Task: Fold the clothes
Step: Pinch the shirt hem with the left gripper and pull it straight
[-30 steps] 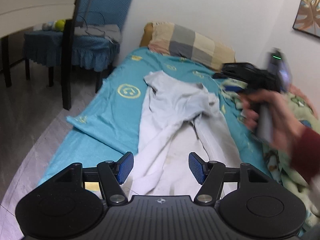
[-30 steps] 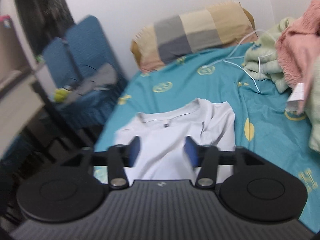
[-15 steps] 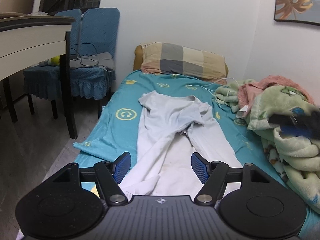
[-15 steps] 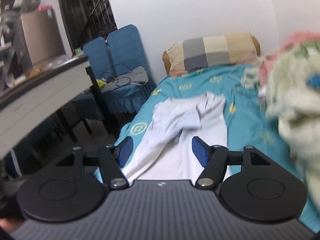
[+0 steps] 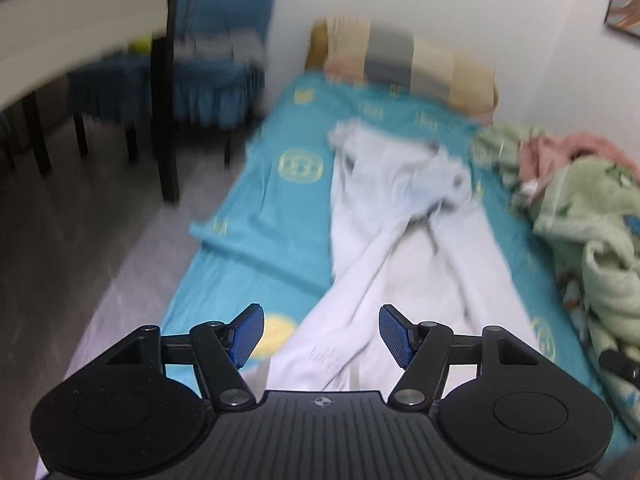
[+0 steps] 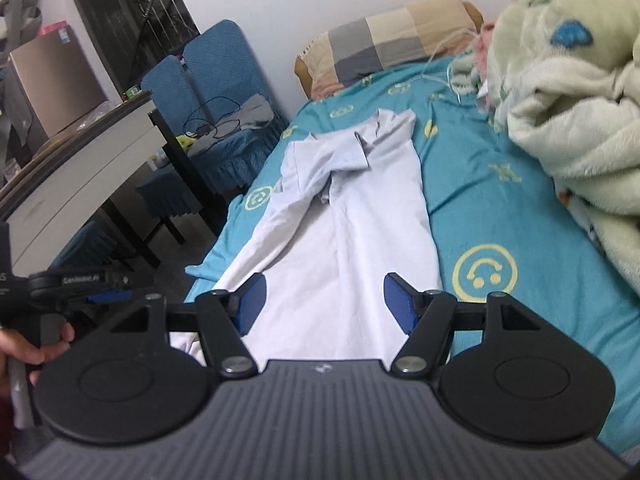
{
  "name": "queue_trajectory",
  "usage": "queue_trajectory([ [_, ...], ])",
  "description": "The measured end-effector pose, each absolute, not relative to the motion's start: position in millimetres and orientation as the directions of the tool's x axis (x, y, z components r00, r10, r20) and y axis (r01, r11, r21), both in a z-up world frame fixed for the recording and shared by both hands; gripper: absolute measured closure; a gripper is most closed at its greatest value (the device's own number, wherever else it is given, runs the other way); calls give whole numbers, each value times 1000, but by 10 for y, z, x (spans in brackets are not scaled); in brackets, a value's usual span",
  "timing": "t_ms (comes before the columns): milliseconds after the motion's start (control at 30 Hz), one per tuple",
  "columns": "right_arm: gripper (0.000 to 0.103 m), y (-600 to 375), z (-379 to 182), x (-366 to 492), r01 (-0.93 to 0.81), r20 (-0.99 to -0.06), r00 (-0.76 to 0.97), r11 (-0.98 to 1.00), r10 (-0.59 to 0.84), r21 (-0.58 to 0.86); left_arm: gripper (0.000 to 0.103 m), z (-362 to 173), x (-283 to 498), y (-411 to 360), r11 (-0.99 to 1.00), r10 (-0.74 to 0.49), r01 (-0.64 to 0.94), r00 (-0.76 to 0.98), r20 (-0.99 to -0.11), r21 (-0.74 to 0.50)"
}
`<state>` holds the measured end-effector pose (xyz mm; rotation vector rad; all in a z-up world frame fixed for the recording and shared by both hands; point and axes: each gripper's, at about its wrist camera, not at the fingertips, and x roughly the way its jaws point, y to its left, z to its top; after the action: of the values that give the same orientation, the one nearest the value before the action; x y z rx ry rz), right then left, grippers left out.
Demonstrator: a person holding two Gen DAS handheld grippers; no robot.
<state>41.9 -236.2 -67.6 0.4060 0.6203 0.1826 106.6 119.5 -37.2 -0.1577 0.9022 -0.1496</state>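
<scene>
White shirt [image 6: 344,216] spread lengthwise on the teal sheet [image 6: 500,208] of the bed, collar end toward the checked pillow [image 6: 384,40] at the upper middle of the frame, hem end at the bottom, running under the black frames of both grippers. One sleeve folded across the chest, another long fold trailing to the lower left toward the bed's edge. Left of the shirt only a narrow strip of sheet, then the drop to grey floor [image 5: 80,240]; there, blue chairs [image 6: 224,92] and a white desk [image 6: 68,176] with dark legs crowding the upper left. Right of the shirt a broad bare band of sheet, closed off by a heap of green and pink blankets [image 6: 568,92] along the right side.

Right gripper [image 6: 325,304]: jaws apart, blue pads clear of the cloth, hem portion of the shirt seen between and beyond them. Left gripper [image 5: 321,336]: picture blurred, jaws parted and closing, nothing pinched, the trailing fold and hem seen in the gap. In the right wrist view, at the left edge, a hand [image 6: 24,344] around the left gripper's handle.
</scene>
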Motion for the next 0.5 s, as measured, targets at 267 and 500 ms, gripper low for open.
queue_trajectory([
  [267, 36, -2468, -797, 561, -12, -561, 756, 864, 338, 503, 49, -722, 1246, 1770, 985, -163, 127, 447, -880, -118],
  [500, 36, -2457, -922, 688, 16, -597, 716, 845, 363, 534, 48, -1101, 1153, 1957, 931, -302, 296, 287, -909, -216],
])
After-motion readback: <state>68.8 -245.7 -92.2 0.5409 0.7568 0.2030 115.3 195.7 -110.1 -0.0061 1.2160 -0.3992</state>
